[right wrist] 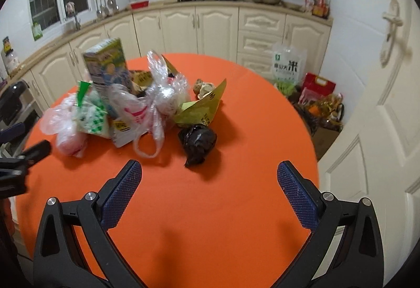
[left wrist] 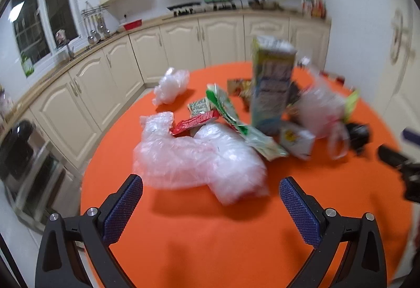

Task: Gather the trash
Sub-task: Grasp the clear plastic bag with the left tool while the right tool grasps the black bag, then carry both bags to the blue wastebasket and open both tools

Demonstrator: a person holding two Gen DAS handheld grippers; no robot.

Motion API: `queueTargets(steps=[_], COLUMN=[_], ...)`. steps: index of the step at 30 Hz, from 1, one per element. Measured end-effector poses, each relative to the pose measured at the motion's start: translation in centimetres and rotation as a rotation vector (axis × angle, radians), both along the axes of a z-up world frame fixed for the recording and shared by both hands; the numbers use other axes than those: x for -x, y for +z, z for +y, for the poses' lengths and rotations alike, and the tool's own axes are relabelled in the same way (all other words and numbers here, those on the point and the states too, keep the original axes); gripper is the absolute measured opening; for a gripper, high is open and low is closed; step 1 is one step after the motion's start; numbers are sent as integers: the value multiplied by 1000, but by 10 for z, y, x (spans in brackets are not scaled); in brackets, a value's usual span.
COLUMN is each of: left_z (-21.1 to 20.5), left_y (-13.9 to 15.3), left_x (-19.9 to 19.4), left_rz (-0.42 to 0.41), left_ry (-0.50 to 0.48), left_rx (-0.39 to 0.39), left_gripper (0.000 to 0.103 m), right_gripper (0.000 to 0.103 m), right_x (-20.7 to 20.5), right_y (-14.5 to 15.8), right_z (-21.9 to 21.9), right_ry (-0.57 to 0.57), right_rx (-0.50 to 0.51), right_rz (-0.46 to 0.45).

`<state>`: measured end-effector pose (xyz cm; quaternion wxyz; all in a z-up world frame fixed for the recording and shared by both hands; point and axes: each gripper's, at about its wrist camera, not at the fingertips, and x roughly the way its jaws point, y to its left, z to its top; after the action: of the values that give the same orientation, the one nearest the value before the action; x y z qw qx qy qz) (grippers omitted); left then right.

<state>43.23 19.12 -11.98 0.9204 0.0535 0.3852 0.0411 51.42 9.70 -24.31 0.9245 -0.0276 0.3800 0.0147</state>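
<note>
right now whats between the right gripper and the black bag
Nothing: in the right wrist view, only bare orange tablecloth separates the open right gripper from the black bag.

Round orange desk (right wrist: 210,209). Mid-desk trash heap: clear plastic bags (left wrist: 194,156), upright carton (right wrist: 107,64), green wrappers (left wrist: 228,109); crumpled black bag (right wrist: 197,142) nearer right edge.
</note>
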Motion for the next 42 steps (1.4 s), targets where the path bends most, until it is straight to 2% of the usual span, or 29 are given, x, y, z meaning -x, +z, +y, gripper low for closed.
queueTargets(steps=[1,3,6,9,13,15,17,19,21,22,23,28,33,37,42], left_z=[-1,-2,3,7,17,26,35,42,56,64,67,94,90,52,-17], left_y=[-6,-12,-18,-21,-19,-19,-16,-16,-13,-12,-10,10,31,40,45], left_x=[-13,-29,-49,-61,-60,-57,-45,-32,-18,-11,-5,46,103,146,179], left_rz=[24,39,81,82,71,64,56,54,50,48,45,-8,-71,-105,-88], left_ry=[-8,-7,-16,-41,-94,-107,-115,-111,-112,-105,-97,-76,-123,-218,-405], left_rx=[-41,-72,-32,-26,9,19,22,54,110,129,133,221,217,188,216], left_gripper=[101,102,99,86,52,49,47,46,45,44,44,44,44,44,44], right_gripper=[103,103,103,103,102,94,73,66,55,33,31,31,31,31,31], right_x=[-7,-19,-33,-46,-60,-64,-67,-69,-67,-64,-63,-35,10,48,101], right_y=[-2,-6,-11,-18,-26,-27,-30,-36,-37,-36,-35,-28,-14,-6,2], right_z=[1,3,4,4,1,-2,-3,-4,-4,-3,-5,-10,-23,-36,-78], right_ry=[3,5,5,3,2,-1,15,35,49,57,67,78,67,58,-14], right_rx=[4,10,32,43,48,46,33,1,15,25,7,-49,-96,-118,-121], right_rz=[8,31,54,82,118,126,147,179,177,170,166,132,75,43,9])
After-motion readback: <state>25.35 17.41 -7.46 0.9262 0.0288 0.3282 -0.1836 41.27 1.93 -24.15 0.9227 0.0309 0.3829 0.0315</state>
